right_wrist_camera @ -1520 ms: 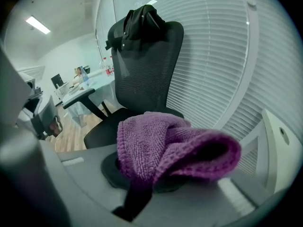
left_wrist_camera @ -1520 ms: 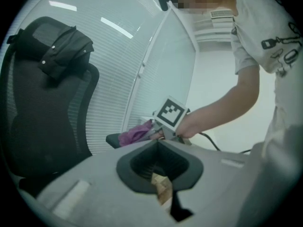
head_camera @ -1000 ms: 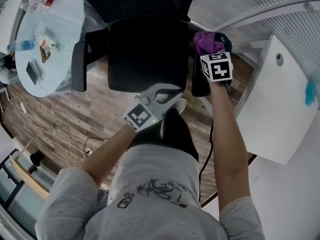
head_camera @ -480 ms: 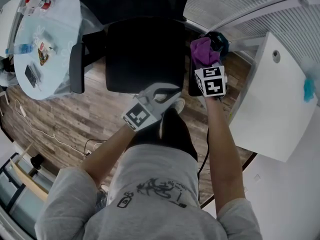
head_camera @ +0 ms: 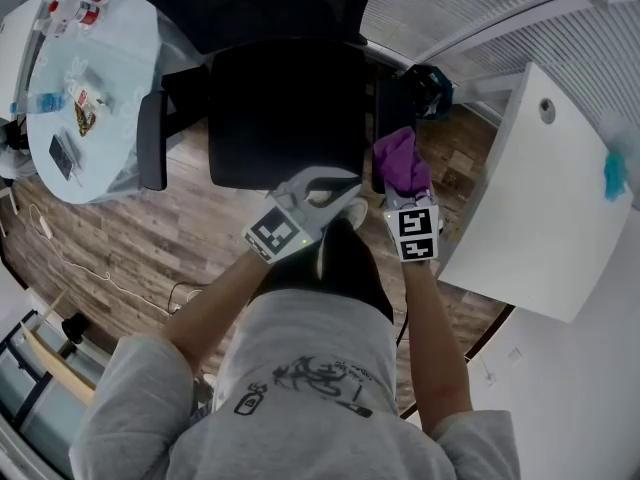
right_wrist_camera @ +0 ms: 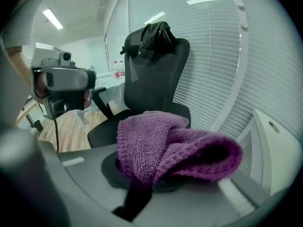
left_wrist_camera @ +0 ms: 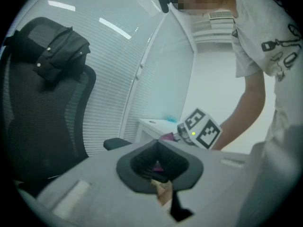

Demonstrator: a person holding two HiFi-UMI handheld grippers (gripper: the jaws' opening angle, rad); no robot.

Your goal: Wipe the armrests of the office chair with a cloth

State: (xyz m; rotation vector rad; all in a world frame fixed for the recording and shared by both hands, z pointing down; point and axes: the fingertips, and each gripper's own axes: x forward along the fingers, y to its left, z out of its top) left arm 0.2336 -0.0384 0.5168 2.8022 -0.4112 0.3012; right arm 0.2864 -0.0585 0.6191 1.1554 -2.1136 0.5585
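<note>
Your right gripper (head_camera: 406, 186) is holding the purple cloth (head_camera: 402, 161) in its jaws and has been pulling it toward 6 o'clock along the right armrest (head_camera: 387, 108) of the office chair (head_camera: 285, 108). The cloth is now lying at the armrest's near end. Your left gripper (head_camera: 332, 180) is staying by the seat's front edge, with its jaws together and holding nothing.

The purple cloth (right_wrist_camera: 165, 145) bunches over the right gripper (head_camera: 403, 183)'s jaws, hiding their tips and most of the chair's right armrest (head_camera: 388, 103) beneath. Far left of the left gripper (head_camera: 330, 186), things on the round table (head_camera: 130, 38) are too small to tell, perhaps bottles.
</note>
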